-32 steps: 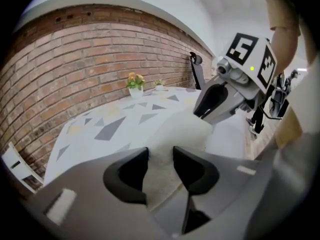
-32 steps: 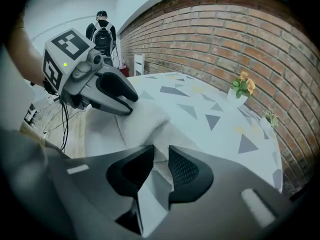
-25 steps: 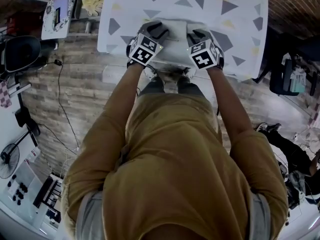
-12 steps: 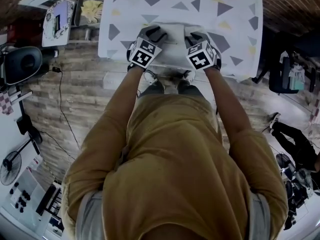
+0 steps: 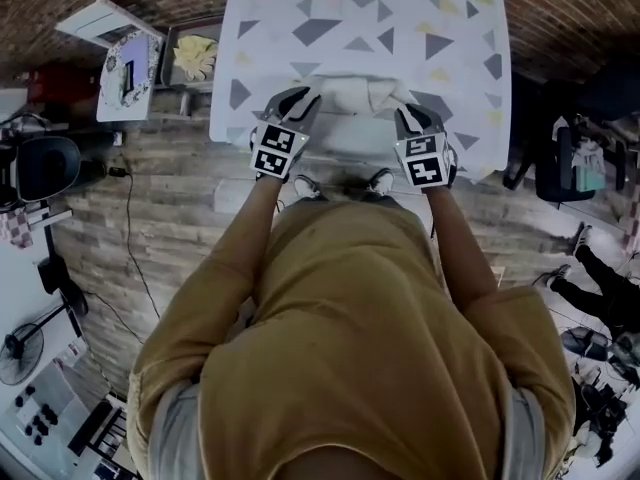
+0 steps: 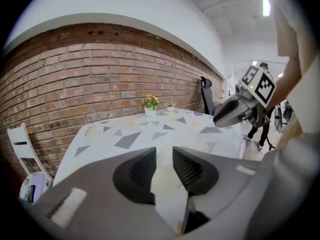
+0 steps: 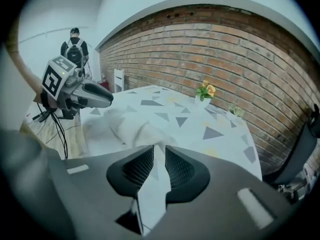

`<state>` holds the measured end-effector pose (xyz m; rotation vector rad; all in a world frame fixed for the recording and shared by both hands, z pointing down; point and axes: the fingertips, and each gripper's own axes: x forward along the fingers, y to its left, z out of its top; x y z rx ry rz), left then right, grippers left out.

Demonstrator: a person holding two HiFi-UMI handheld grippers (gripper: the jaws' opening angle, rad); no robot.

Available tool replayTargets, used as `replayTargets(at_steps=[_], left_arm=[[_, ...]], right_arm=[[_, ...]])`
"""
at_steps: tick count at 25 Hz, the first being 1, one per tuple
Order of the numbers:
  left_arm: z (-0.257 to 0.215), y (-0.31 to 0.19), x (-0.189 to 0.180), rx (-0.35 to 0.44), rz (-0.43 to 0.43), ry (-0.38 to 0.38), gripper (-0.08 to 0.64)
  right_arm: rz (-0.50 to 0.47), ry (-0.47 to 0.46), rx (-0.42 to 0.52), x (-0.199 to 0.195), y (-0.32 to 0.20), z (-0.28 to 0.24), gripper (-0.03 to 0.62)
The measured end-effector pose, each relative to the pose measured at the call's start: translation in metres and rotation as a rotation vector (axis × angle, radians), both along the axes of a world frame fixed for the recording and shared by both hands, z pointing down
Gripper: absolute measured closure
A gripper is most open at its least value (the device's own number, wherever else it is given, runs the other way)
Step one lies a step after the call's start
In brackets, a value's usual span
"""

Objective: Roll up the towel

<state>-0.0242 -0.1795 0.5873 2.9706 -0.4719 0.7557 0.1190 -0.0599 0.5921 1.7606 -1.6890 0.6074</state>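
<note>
Left gripper point(image 5: 298, 98) and right gripper point(image 5: 412, 118) each clench a near corner of the towel point(image 5: 350, 96). Since a second ago they've risen and spread apart, and the towel now bunches between them near the table's point(image 5: 340, 18) front edge.

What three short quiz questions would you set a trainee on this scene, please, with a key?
1. True or false: the white fabric towel lies on the wooden floor.
2. Which tongs have towel cloth between them? A) only the left tongs; B) only the right tongs; C) both; D) neither.
3. What stands at the far end of the table covered in white cloth with grey and yellow triangles?

Key
1. False: it is bunched at the table's near edge.
2. C.
3. Two small potted plants.
</note>
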Motion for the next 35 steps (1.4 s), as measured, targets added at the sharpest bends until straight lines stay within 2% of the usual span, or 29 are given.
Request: replayTargets(at_steps=[6, 11, 16, 21, 24, 27, 30, 35], left_arm=[[-0.007, -0.005, -0.019, -0.023, -0.065, 0.065, 0.402], [-0.019, 0.004, -0.021, -0.065, -0.082, 0.105, 0.435], [-0.036, 0.004, -0.024, -0.068, -0.076, 0.134, 0.496], [-0.06, -0.009, -0.026, -0.059, -0.114, 0.181, 0.497], [-0.072, -0.025, -0.033, -0.03, -0.169, 0.185, 0.497], [-0.078, -0.04, -0.041, 0.023, -0.202, 0.143, 0.497], [-0.084, -0.045, -0.041, 0.061, -0.197, 0.121, 0.497], [-0.106, -0.043, -0.034, 0.111, -0.165, 0.142, 0.497]], right_arm=[[0.07, -0.054, 0.022, 0.009, 0.017, -0.006, 0.524], [0.119, -0.099, 0.045, 0.018, 0.026, -0.006, 0.569], [0.099, -0.157, 0.085, 0.019, 0.024, -0.017, 0.588], [0.106, -0.183, 0.123, 0.022, 0.012, -0.029, 0.588], [0.12, -0.185, 0.144, 0.027, 0.006, -0.037, 0.588], [0.132, -0.176, 0.173, 0.036, 0.002, -0.048, 0.588], [0.157, -0.167, 0.206, 0.047, 0.002, -0.062, 0.588], [0.177, -0.15, 0.284, 0.062, 0.004, -0.095, 0.588]])
